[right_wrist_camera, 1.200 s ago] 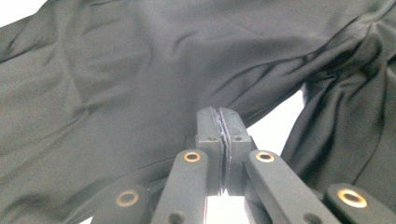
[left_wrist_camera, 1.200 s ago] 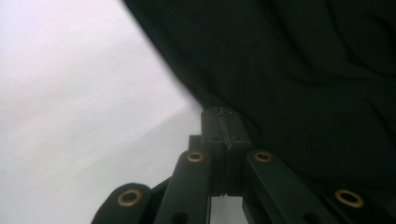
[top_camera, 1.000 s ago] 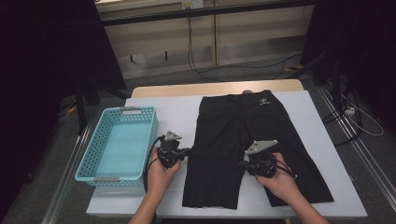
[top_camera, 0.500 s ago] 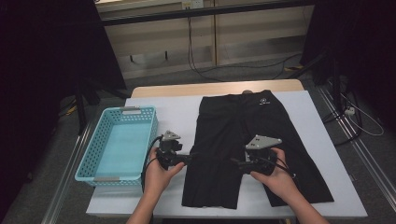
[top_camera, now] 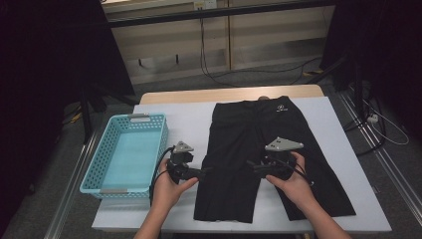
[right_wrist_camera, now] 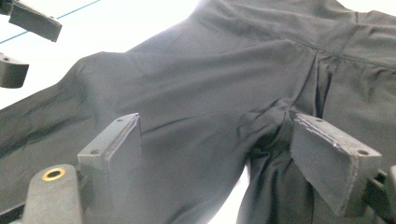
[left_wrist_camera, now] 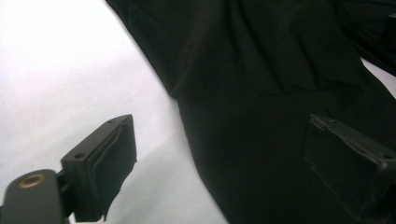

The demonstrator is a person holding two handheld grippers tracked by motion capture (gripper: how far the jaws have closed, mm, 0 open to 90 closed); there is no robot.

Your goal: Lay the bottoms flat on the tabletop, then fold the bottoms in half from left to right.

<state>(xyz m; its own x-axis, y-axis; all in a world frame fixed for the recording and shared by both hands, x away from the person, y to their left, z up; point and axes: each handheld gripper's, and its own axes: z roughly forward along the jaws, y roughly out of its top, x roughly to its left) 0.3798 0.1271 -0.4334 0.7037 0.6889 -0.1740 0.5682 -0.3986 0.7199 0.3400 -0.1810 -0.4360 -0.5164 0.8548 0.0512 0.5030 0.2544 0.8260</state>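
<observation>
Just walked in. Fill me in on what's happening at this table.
A person sits at a white table with a claw in each hand, working on black shorts laid flat, waistband at the far edge. The left claw is open at the shorts' left edge, one jaw over bare table, the other over cloth. The right claw is open over the crotch, where the two legs part. Neither has gripped the fabric yet. A light blue basket sits empty to the left.

Grey floor (top_camera: 59, 199); trailing cables (top_camera: 219, 77)
</observation>
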